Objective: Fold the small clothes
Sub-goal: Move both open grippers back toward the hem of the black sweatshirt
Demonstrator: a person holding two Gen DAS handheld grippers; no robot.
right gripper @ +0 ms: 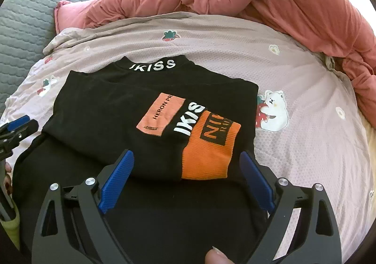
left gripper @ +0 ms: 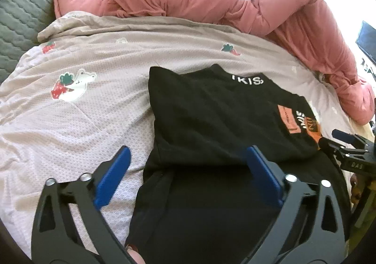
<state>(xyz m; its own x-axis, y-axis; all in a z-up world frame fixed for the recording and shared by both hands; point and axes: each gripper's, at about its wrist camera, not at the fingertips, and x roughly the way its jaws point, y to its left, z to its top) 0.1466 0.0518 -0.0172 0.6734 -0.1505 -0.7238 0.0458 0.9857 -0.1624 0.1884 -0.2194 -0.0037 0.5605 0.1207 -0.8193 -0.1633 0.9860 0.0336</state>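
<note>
A small black top (left gripper: 211, 113) with white "IKISS" lettering lies on the bed, its sleeves folded in over the body. It also shows in the right wrist view (right gripper: 112, 108), where an orange cuff (right gripper: 209, 151) and an orange patch (right gripper: 159, 114) lie on top. My left gripper (left gripper: 188, 154) is open and empty over the top's near left part. My right gripper (right gripper: 186, 158) is open and empty, just short of the orange cuff. Each gripper shows at the edge of the other's view: the right one (left gripper: 347, 146), the left one (right gripper: 16, 130).
The top rests on a pale pink sheet (left gripper: 77, 127) with bear and strawberry prints, also in the right wrist view (right gripper: 305, 123). A bunched pink quilt (left gripper: 282, 12) runs along the far and right side. A grey quilted mattress (left gripper: 21, 10) lies at the left.
</note>
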